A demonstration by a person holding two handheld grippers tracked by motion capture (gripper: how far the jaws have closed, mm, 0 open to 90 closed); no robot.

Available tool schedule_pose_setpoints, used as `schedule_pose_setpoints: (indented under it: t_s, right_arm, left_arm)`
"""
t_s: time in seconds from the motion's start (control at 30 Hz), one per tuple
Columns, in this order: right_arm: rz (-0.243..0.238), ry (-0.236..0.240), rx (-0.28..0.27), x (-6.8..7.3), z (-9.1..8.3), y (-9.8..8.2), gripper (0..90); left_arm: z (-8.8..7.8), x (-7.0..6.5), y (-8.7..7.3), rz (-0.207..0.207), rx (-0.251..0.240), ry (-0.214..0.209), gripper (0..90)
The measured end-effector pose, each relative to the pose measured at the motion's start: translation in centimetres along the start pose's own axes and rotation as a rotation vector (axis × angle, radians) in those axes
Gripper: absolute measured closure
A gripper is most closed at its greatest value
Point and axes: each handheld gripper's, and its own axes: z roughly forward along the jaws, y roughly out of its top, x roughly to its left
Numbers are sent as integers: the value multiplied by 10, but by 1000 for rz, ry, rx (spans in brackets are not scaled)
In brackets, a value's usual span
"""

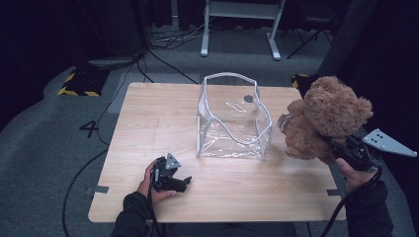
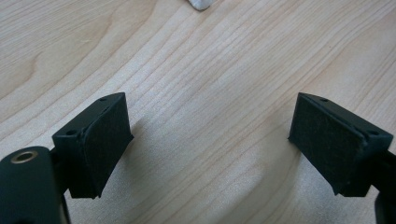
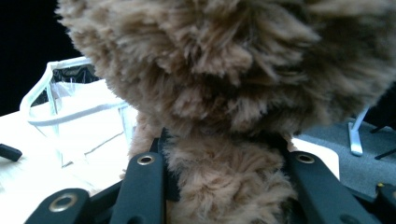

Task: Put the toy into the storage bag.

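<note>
Right gripper [image 1: 330, 143] is pinching the teddy bear [image 1: 323, 118] at the clear bag's [image 1: 232, 118] three o'clock for bagging; left gripper [image 1: 184, 183] is resting, jaws spread

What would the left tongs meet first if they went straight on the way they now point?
Probably the wooden table: the open left tongs point down at bare wood, nothing between them.

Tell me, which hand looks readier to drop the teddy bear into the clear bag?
Probably the right: the right gripper already clamps the teddy bear beside the clear bag. The left gripper rests open on the table.
</note>
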Motion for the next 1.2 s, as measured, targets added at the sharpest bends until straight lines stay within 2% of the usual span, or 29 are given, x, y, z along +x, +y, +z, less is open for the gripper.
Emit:
schedule_pose_setpoints:
  t_s: [0.37,0.8,1.2]
  right_arm:
    - [-33,2,-22,5,7,25,633]
    - [-54,-19,-64,3,13,58,633]
    - [-64,-19,-76,6,21,73,633]
  left_arm:
    - [0,0,0,1,0,-1,127]
    - [0,0,0,0,0,0,127]
    - [0,0,0,0,0,-1,127]
